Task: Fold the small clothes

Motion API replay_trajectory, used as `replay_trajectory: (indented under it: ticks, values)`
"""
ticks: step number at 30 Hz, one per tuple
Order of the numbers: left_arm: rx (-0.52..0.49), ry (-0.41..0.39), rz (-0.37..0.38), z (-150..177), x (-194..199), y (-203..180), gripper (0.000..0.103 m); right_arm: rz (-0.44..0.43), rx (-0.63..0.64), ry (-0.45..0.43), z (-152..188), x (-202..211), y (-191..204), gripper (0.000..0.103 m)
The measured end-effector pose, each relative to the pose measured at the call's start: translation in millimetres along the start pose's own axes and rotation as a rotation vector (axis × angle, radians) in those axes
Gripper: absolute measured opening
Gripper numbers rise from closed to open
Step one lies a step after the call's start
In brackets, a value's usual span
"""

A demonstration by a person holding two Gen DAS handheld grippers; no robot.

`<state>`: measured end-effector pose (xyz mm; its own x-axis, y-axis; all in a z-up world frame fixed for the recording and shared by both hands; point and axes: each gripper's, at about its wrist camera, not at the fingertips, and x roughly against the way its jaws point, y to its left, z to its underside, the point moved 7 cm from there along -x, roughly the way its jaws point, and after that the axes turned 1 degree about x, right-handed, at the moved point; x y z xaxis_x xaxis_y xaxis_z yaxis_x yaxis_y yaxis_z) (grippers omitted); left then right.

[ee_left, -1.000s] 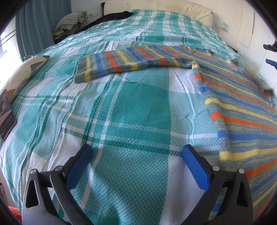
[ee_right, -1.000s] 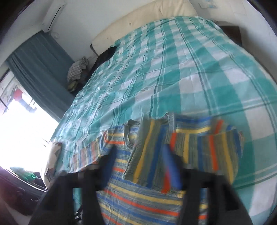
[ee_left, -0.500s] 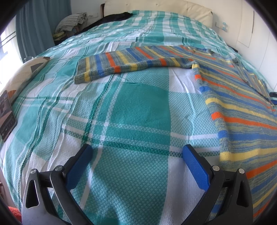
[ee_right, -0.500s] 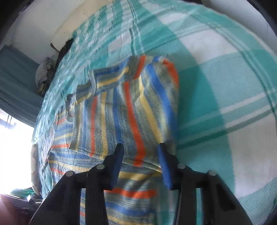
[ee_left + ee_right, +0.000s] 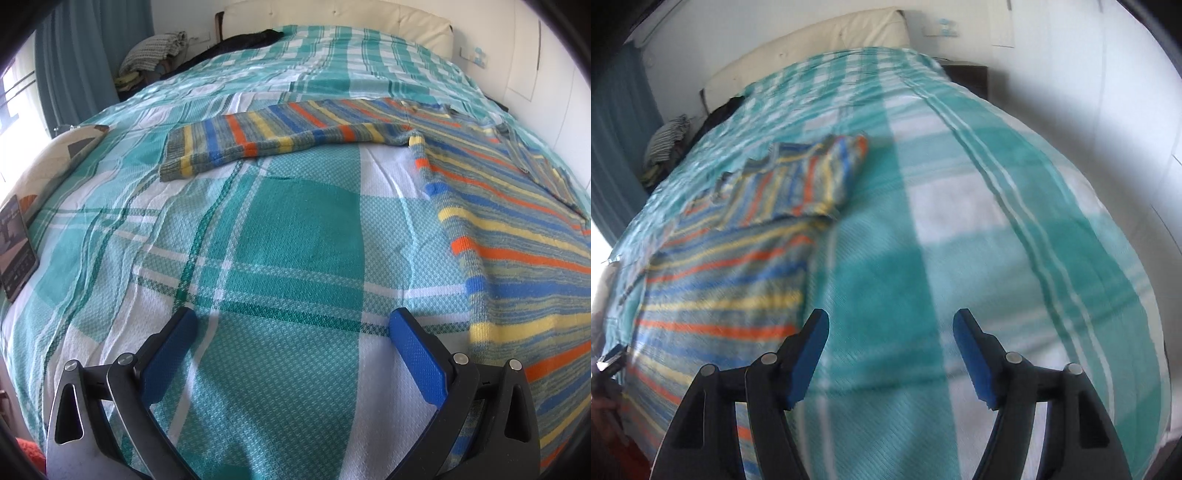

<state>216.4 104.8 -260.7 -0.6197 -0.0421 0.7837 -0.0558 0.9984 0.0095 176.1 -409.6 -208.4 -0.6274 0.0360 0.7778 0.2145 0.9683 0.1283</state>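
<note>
Plainly, the risk now lies with the striped sweater (image 5: 517,236), which sits up and to the right of the left gripper (image 5: 291,350) and up and to the left of the right gripper (image 5: 891,354). One sleeve (image 5: 809,181) is already laid in over the body; the other sleeve (image 5: 280,140) is stretched out flat across the bedspread (image 5: 295,229), ahead of the left gripper and well apart from it. Both grippers stand wide with nothing between the jaws; the right one's jaws have just been opening, and only bedspread shows between them. A careless pinch at the far sleeve could catch the bedspread along with the knit and drag it, and a pull on that sleeve might shift the body and spill the fold already made. The soft knit may also sag and bunch if gripped at a single point. A tablet-like device (image 5: 14,247) leans at the bed's edge, far left of the left gripper, beside a patterned cushion (image 5: 55,155); neither blocks the reach. Folded cloth (image 5: 155,55) and a dark garment (image 5: 240,38) lie by the headboard, out of the way.
</note>
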Motion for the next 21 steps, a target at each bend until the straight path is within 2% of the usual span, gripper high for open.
replay_trajectory:
  ticks: [3,7,10,16,21]
  values:
    - [-0.001,-0.007,-0.004,0.7,0.6,-0.8,0.103,0.028,-0.031,-0.008,15.7,-3.7,-10.3,0.07]
    - [-0.002,-0.01,-0.007,0.6,0.9,-1.5,0.103,0.051,-0.003,-0.032,18.7,-8.9,-2.3,0.086]
    - [-0.002,-0.009,-0.006,0.4,0.8,-1.7,0.103,0.077,0.045,-0.034,24.4,-15.1,4.5,0.093]
    - [-0.004,-0.008,-0.008,0.3,0.7,-1.7,0.103,0.03,0.032,-0.04,25.5,-19.9,4.7,0.1]
    - [-0.003,-0.008,-0.007,0.0,0.6,-1.8,0.103,0.029,0.045,-0.041,25.7,-23.1,7.6,0.103]
